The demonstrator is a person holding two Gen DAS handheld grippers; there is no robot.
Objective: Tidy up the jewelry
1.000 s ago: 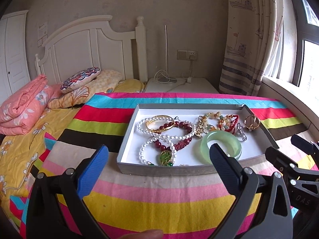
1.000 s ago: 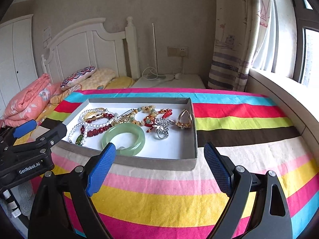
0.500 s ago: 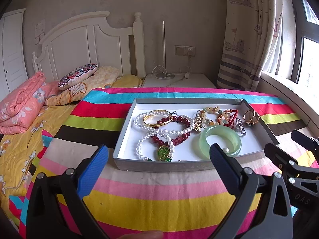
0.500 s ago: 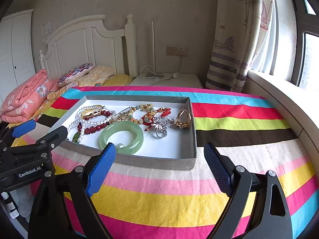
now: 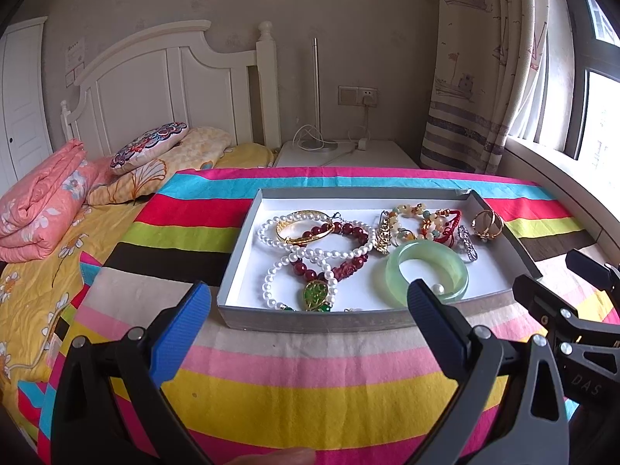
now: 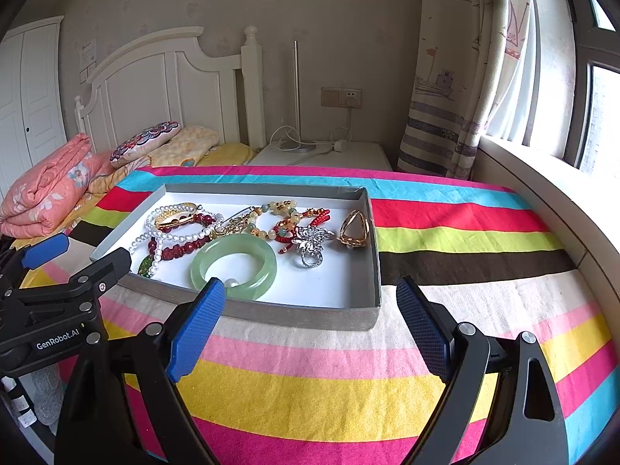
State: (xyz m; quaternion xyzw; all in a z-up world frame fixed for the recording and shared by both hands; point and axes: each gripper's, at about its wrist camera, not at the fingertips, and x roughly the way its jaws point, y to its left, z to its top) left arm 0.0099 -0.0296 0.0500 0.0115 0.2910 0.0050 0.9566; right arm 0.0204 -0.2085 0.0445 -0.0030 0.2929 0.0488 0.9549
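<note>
1. Left gripper [image 5: 308, 319] and right gripper [image 6: 310, 316]: fingers on both spread wide, nothing between them. Both hover short of the tray [image 5: 310, 319], which sits on the striped bench cloth [image 5: 310, 399].

2. The jewelry lies in the tray as one tangled heap. In the left wrist view, the pearl strands [image 5: 306, 250] cross the dark red bead bracelet [image 5: 348, 267] and the gold bangle [image 5: 304, 228]; a green pendant [image 5: 316, 294] sits at 6 o'clock of that heap.

3. Risk: lifting any one strand likely drags its neighbours out, because they overlap.

4. Risk: the jade bangle [image 6: 233, 265] looks smooth and hard; a pinch on its rim may slip. A loose pearl [image 6: 231, 283] resting inside it may roll away.

5. Risk: the silver brooch [image 6: 310, 242] and gold ring [image 6: 353, 228], at 3 o'clock of the bangle, are small; wide fingers may miss or nudge them.

6. Obstruction: the tray's near wall stands between the fingers and the pieces. The two grippers sit close together and may collide.

7. Surroundings: bed with pillows [image 5: 151, 147] at 10 o'clock, nightstand [image 5: 345, 155] at 12, curtain [image 5: 488, 77] at 2.
</note>
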